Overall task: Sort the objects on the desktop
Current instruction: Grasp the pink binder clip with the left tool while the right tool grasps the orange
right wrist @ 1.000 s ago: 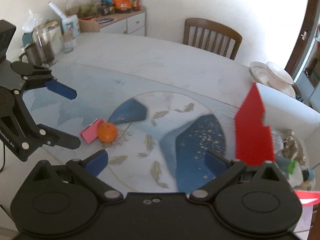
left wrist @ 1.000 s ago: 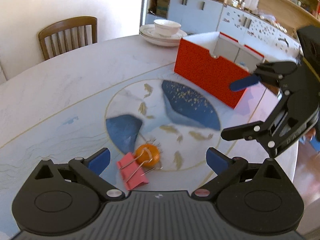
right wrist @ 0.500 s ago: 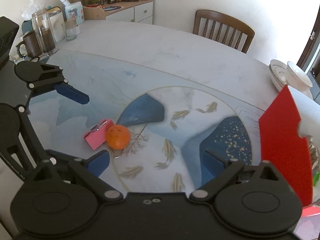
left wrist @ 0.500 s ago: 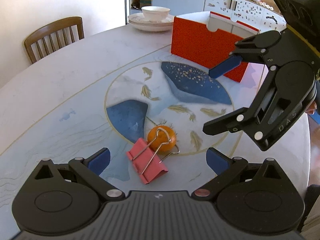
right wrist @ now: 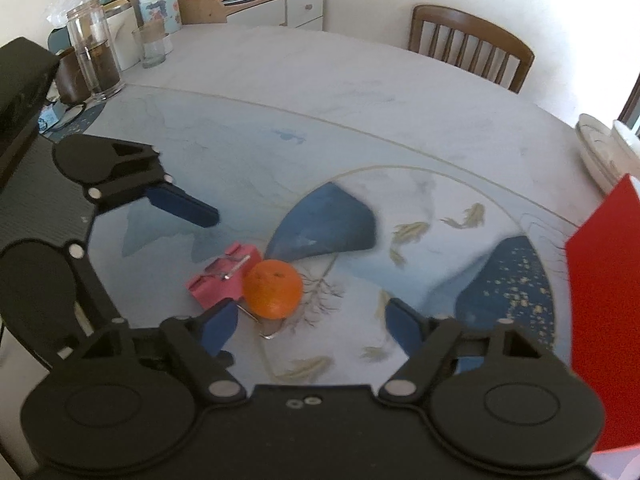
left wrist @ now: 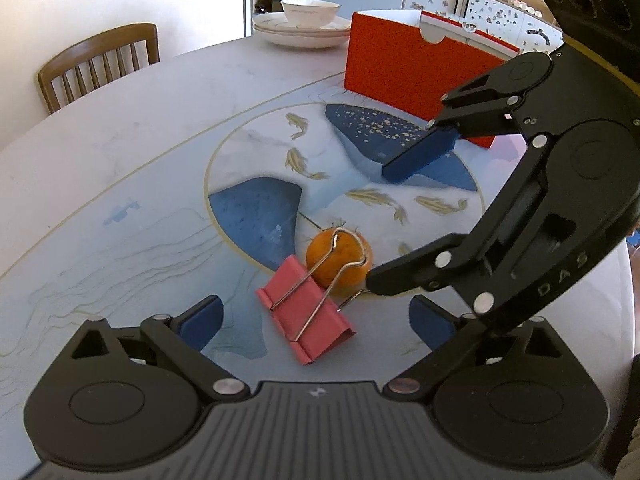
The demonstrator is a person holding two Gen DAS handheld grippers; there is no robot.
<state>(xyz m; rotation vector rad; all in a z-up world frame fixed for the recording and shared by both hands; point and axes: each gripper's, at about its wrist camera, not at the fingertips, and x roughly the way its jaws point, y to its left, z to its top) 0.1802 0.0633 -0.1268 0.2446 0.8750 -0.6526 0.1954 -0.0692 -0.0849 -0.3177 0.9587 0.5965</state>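
A pink binder clip (left wrist: 306,312) lies on the painted table against a small orange (left wrist: 339,261). Both show in the right wrist view too, the clip (right wrist: 218,280) to the left of the orange (right wrist: 273,289). My left gripper (left wrist: 316,320) is open and empty, with the clip lying between its fingertips. My right gripper (right wrist: 308,326) is open and empty, close to the orange, which sits just ahead of its left finger. A red sorting box (left wrist: 416,80) with white dividers stands at the far right.
Stacked white plates with a bowl (left wrist: 308,24) stand behind the red box. A wooden chair (left wrist: 100,64) is beyond the table's far edge. Glass jars and a cup (right wrist: 104,52) stand at the table's left end. The two grippers are close together.
Both grippers have moved in toward the clip and orange, which now look larger and nearer. The right gripper has come down closer beside the left one. Both stay open.
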